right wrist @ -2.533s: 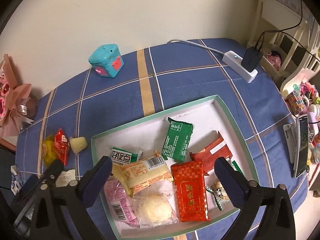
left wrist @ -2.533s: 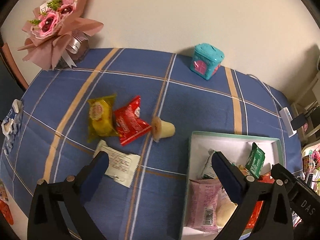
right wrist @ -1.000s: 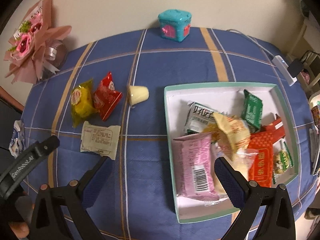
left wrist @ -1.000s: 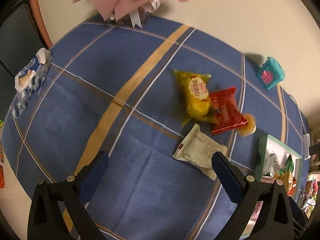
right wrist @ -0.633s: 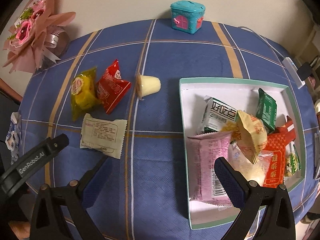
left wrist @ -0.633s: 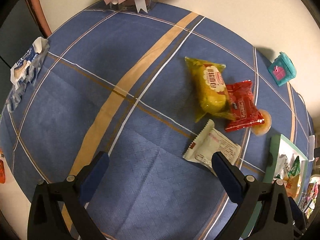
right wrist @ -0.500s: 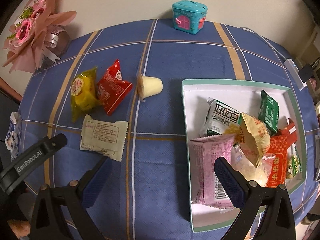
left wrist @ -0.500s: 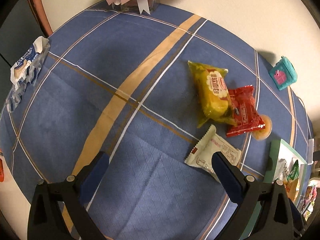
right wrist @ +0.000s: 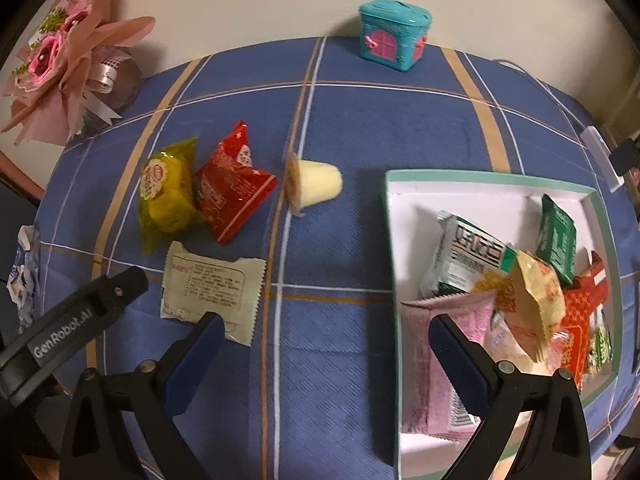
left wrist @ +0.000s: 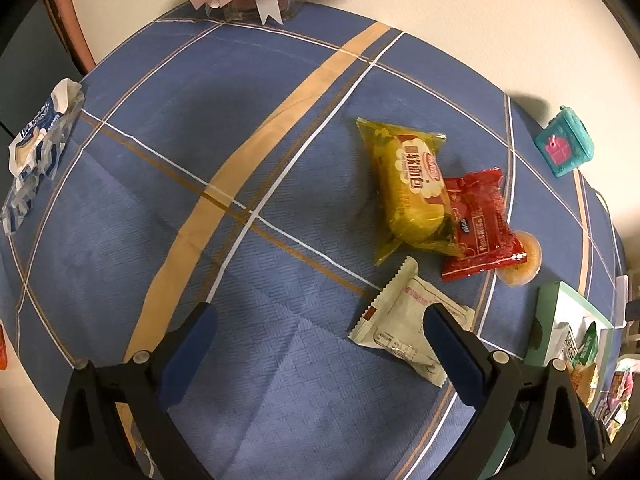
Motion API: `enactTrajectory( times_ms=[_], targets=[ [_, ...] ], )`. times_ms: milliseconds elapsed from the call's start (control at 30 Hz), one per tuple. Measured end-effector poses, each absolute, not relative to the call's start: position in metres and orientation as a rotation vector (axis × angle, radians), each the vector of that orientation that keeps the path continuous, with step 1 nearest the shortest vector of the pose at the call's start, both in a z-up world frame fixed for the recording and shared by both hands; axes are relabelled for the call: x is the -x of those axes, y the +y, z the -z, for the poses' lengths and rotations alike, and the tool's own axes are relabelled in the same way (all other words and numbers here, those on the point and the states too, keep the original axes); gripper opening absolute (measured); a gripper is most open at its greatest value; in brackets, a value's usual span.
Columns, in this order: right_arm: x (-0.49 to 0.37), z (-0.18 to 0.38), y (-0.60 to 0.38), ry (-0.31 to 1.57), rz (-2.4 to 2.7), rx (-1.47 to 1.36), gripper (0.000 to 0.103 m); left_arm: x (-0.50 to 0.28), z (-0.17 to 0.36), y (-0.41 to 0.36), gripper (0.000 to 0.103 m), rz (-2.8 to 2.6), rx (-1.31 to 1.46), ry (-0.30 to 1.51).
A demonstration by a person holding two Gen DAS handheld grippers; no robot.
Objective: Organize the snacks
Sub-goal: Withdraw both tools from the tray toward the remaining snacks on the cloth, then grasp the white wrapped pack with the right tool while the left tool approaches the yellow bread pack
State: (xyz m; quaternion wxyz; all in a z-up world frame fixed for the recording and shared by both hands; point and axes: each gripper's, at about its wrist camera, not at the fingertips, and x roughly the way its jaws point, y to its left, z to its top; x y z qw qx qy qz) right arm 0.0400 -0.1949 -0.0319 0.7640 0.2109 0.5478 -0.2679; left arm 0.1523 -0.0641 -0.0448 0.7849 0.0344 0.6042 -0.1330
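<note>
Left claw [left wrist: 316, 332] has swung away from the box [right wrist: 390, 216] (right edge of the worktop [left wrist: 160, 184]) to hang wide and empty over the white packet [left wrist: 404, 328], likely next pick; right claw [right wrist: 320, 344] wide, empty.

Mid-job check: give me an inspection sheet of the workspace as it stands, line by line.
Surface: table under a blue plaid cloth.
Job's things: white tray holding several packets; outside it lie the yellow packet, red packet, white packet and jelly cup on its side.
Clutter: teal toy house, pink bouquet, blue-white wrapper at the cloth's edge.
Grippers: left gripper open, empty; right gripper open, empty.
Cables: white cable to a power strip.
Surroundings: plain wall behind.
</note>
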Motion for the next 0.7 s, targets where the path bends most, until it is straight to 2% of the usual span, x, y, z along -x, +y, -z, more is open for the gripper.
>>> enactTrajectory(
  times_ms=[700],
  targets=[
    [-0.105, 0.066, -0.145, 1.167, 0.461, -0.428, 0.103, -0.194, 0.055, -0.007, 0.102, 0.01, 0.039, 1.232]
  ],
)
